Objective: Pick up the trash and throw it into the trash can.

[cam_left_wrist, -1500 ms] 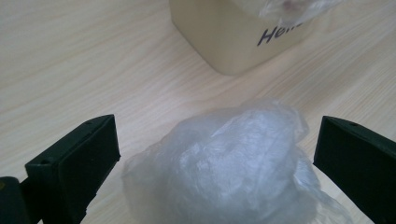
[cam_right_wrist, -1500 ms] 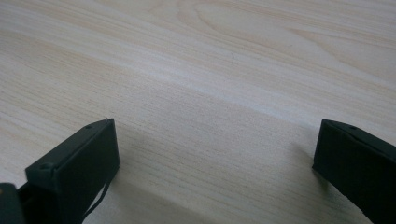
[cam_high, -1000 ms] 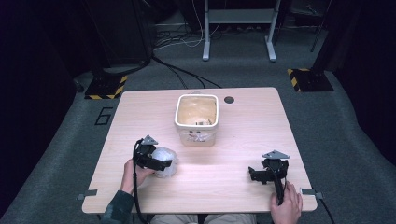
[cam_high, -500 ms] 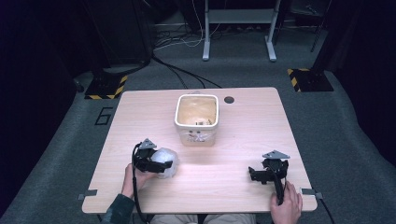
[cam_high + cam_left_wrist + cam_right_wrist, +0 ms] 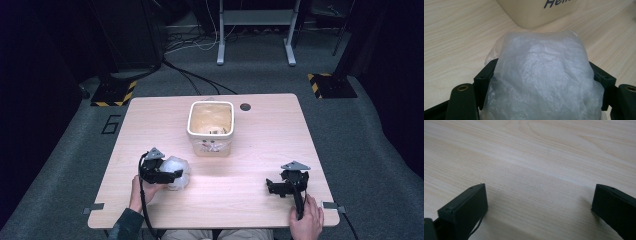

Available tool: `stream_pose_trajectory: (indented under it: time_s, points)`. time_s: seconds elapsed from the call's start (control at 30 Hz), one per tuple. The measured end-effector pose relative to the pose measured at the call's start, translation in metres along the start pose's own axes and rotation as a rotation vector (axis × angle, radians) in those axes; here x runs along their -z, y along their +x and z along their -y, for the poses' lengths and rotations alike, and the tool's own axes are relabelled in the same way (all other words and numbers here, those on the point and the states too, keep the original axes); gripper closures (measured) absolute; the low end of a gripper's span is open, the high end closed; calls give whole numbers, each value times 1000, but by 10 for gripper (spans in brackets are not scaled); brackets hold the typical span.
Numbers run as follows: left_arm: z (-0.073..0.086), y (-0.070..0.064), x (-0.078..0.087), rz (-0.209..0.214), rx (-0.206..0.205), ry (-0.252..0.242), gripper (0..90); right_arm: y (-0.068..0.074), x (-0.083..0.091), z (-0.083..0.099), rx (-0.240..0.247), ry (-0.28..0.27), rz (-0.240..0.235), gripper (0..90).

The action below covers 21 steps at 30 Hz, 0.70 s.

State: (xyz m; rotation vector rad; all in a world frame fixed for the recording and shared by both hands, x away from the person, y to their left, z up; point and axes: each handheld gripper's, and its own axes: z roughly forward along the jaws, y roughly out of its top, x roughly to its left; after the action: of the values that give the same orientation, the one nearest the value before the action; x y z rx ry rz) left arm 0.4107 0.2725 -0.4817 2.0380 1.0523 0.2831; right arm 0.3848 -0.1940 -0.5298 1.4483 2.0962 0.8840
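My left tool (image 5: 172, 175) is clamped on the crumpled clear plastic bag (image 5: 176, 171) at the worktop's (image 5: 260, 145) near left, short of the cream tub (image 5: 210, 128) — both have slid slightly nearer me than a second ago. My right tool (image 5: 278, 188) hasn't moved — jaws spread wide, holding nothing.

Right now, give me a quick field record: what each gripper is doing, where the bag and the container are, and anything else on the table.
left gripper: jaws closed around the crumpled clear plastic bag, low at the table's near left
right gripper: open, nothing between the jaws, above bare wood at the near right
cream square bucket: upright at table centre, beyond the bag, apart from it; dark lettering on its side
bucket contents: something small inside, unclear
table: light wood, round cable hole near the far edge
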Motion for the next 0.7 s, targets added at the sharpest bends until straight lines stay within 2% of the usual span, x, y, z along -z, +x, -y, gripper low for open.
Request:
stream_pose_trajectory:
  time_s: [0.1, 0.37, 0.7]
  points:
    - [0, 2, 1, -3, 11, -4, 261, 0, 0, 0, 0, 0, -1, 0]
    - [-7, 1, 12, -16, -4, -37, 265, 0, 0, 0, 1, 0, 0, 0]
    - [-17, 4, 21, -37, -13, -52, 269, 0, 0, 0, 0, 0, 0, 0]
